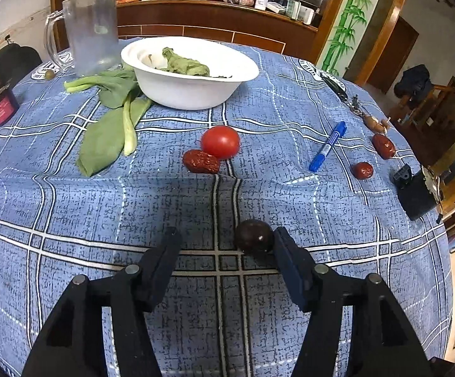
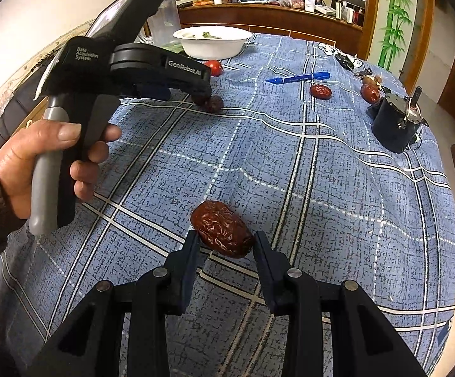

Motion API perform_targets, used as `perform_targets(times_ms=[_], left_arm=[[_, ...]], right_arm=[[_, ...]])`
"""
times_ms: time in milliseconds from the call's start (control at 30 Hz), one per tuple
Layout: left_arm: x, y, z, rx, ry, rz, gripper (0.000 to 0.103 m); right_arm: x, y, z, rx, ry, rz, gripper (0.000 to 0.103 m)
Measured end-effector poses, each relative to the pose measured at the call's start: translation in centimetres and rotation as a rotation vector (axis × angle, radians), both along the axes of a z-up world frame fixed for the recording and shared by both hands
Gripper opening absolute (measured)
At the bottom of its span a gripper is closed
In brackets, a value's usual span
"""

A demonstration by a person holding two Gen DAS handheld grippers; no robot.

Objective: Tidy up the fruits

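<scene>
My left gripper (image 1: 225, 238) is open; a dark date (image 1: 254, 236) lies on the blue checked cloth against the inside of its right finger. A red tomato (image 1: 220, 141) touches a red date (image 1: 201, 161) further back, before the white bowl (image 1: 192, 72). Two more red dates (image 1: 363, 170) (image 1: 383, 146) lie at the right. My right gripper (image 2: 225, 240) has its fingers on either side of a wrinkled red date (image 2: 222, 228), which rests on the cloth. The left gripper (image 2: 203, 91) also shows in the right wrist view, over the dark date (image 2: 213, 104).
Green leaves (image 1: 111, 119) lie left of the bowl, with more inside it. A clear jug (image 1: 90, 31), a small red jar (image 1: 2, 105), a blue marker (image 1: 328, 146), keys (image 1: 340, 89) and a black motor (image 1: 416, 193) are on the table (image 1: 70, 207).
</scene>
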State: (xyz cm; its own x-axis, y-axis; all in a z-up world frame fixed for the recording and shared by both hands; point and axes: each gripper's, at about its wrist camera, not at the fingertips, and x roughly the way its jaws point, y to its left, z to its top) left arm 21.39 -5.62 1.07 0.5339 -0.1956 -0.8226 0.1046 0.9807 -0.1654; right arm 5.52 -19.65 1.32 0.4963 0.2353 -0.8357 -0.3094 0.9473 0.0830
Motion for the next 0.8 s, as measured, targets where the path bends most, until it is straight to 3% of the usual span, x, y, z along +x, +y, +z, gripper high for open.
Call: perform_targets(times_ms=[67,133,300,533,800], left_arm=[[0.0,-0.2,0.2,-0.027,-0.007,-0.027,0.032],[-0.2,-0.7,0.5,-0.027,-0.021,-0.049,0.019],[-1.6,-1.0,0.8,0.031,-0.028,-0.085,0.017],[-6.0,3.2,1.3,-0.035,0.012,-0.094,0.017],[-12.3,7.4,1.8,-0.056,0.024,-0.078,0.017]], right_arm=[[-0.1,0.1,0.0,-0.005,-0.005,0.003,0.038],[0.2,0.2,-0.2,-0.007,-0.002,0.004,0.038],[0.5,0.2,-0.3,0.008,-0.011,-0.002,0.037],[-0.1,0.1,0.7,0.006,-0.031,-0.017,0.037],[-1.2,1.1,1.4,0.027,-0.038,-0.031,0.037]])
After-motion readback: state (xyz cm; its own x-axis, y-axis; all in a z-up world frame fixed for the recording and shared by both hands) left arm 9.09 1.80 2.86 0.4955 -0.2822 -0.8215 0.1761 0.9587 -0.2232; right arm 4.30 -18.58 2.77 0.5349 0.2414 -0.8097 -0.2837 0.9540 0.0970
